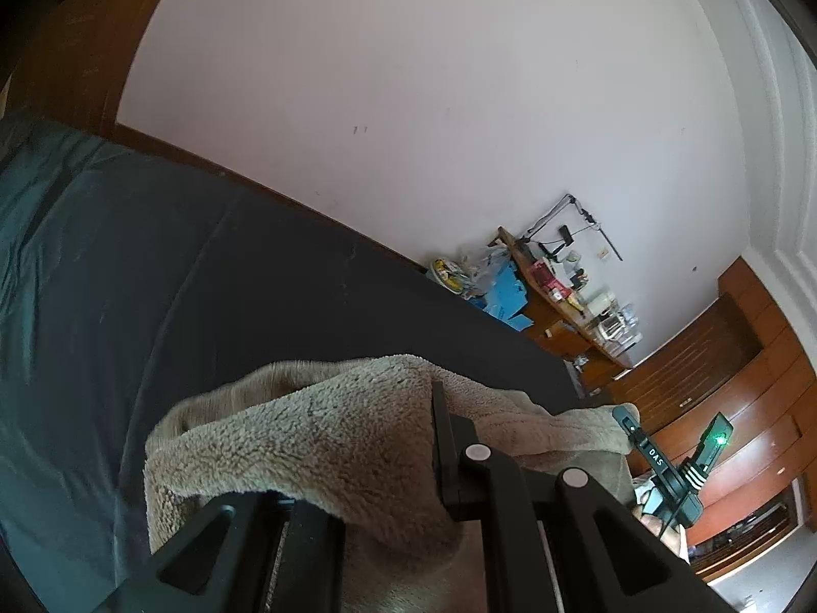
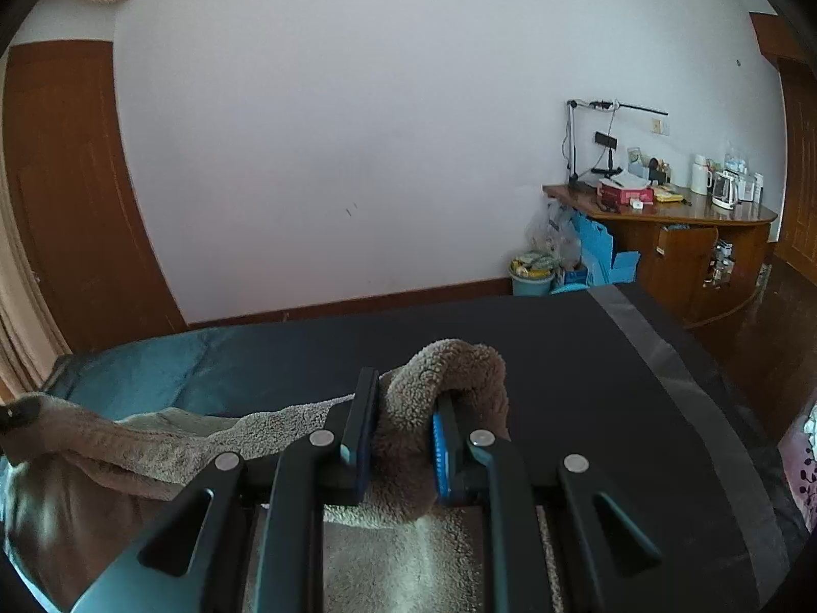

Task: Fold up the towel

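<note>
Plain pale white wall point(image 2: 332, 127) fills the far side, dark wooden skirting board point(image 2: 357, 301) along its base. Brown wooden door point(image 2: 66, 194) at left. Far right: curved brown wooden worktop point(image 2: 704, 214), cluttered, with a white kettle point(image 2: 725, 189), a red box point(image 2: 623, 194) and a black arm lamp point(image 2: 602, 107). Teal plastic bin point(image 2: 531, 276) and blue cardboard boxes point(image 2: 597, 245) just beside it. Near: bed with dark sheet point(image 2: 536, 347). Even, soft daylight.

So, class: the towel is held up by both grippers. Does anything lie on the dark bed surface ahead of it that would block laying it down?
Nothing visible does. Both the left gripper and right gripper clamp the towel, and the dark bed surface beyond it lies bare.
</note>
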